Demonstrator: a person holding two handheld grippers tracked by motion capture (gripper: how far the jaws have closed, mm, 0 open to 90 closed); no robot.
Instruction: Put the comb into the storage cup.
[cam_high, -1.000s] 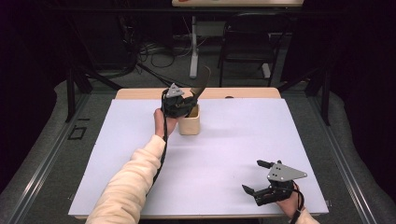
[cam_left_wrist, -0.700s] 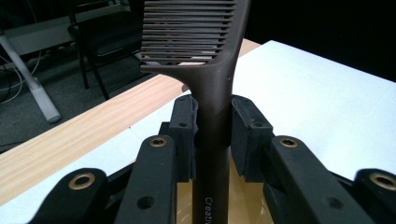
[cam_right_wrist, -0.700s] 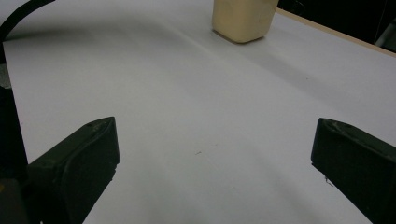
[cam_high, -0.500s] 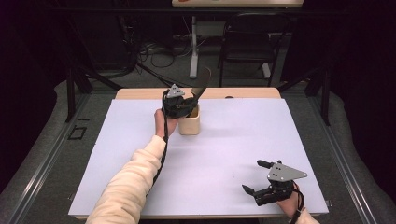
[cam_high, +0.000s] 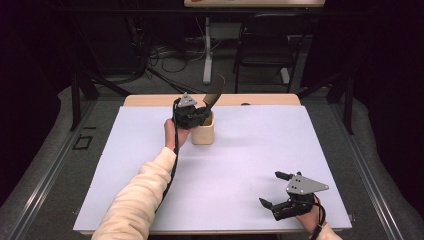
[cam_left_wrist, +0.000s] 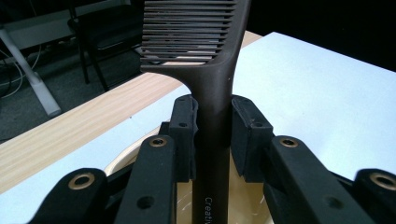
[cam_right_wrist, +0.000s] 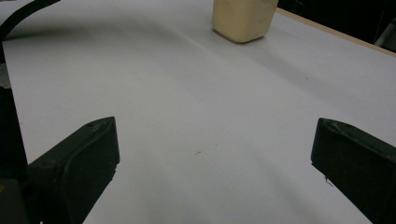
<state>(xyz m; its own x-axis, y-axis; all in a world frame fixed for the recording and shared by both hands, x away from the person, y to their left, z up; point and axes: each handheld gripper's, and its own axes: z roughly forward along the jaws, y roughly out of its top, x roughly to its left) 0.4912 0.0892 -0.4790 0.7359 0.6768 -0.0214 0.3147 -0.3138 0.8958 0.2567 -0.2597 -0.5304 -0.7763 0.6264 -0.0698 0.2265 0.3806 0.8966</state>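
Observation:
A dark brown comb (cam_left_wrist: 212, 93) stands with its handle down in a cream cup (cam_high: 203, 132) near the table's far edge; its toothed end (cam_high: 214, 95) sticks up above the cup. My left gripper (cam_left_wrist: 212, 123) is shut on the comb's handle just over the cup's rim (cam_left_wrist: 119, 161). In the high view that left gripper (cam_high: 192, 114) sits at the cup's top left. My right gripper (cam_high: 276, 189) rests open at the near right of the white sheet, nothing between its jaws. The cup (cam_right_wrist: 243, 18) shows far off in the right gripper view.
A white sheet (cam_high: 250, 145) covers the wooden table (cam_high: 150, 100), whose bare strip runs along the far edge. Beyond the table stand a chair (cam_high: 262, 55), a desk leg and loose cables on the floor.

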